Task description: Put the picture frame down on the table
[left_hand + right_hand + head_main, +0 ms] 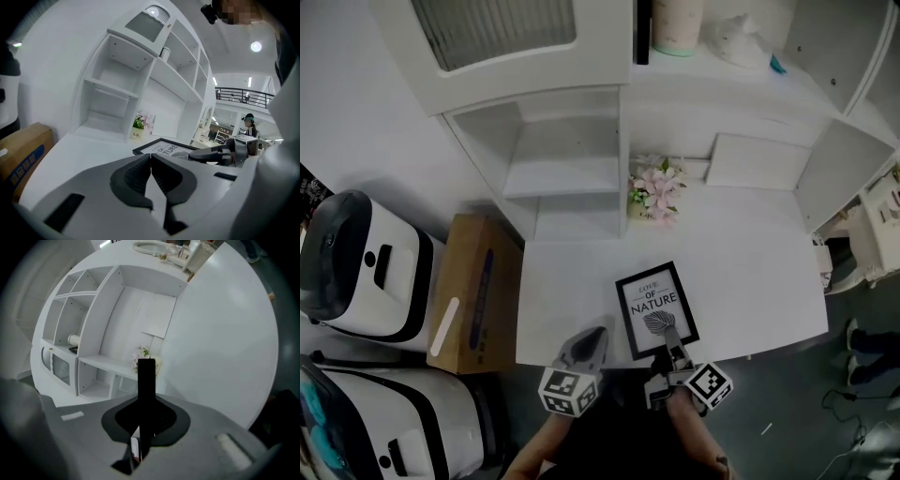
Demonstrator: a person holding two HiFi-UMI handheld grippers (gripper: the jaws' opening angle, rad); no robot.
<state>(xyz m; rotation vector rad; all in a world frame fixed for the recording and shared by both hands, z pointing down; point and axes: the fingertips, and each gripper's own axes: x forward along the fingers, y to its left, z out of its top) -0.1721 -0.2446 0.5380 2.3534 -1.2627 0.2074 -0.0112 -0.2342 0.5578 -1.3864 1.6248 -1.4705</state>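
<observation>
Set-down step: R gripper (673, 342) clamps picture frame (656, 307) edge, near table (750, 272); L gripper (594, 337) clenched, empty. Next: lower flat, release.

Flowers (654, 190), cardboard box (476, 292), shelves (565, 159).

Frame (656, 307) at right gripper (669, 339): black border, white print, black lettering, grey leaf sketch.
Both grippers grey, pads dark and ribbed; cubes carry black-and-white square markers.
Counter (750, 272) white.
Shelf (562, 159) ahead white.
Flowers (654, 192) beyond frame pink, leaves green.
Box (478, 292) left of left gripper (596, 334): brown, blue stripe.
Machines (366, 267) farther left white, black panels.
</observation>
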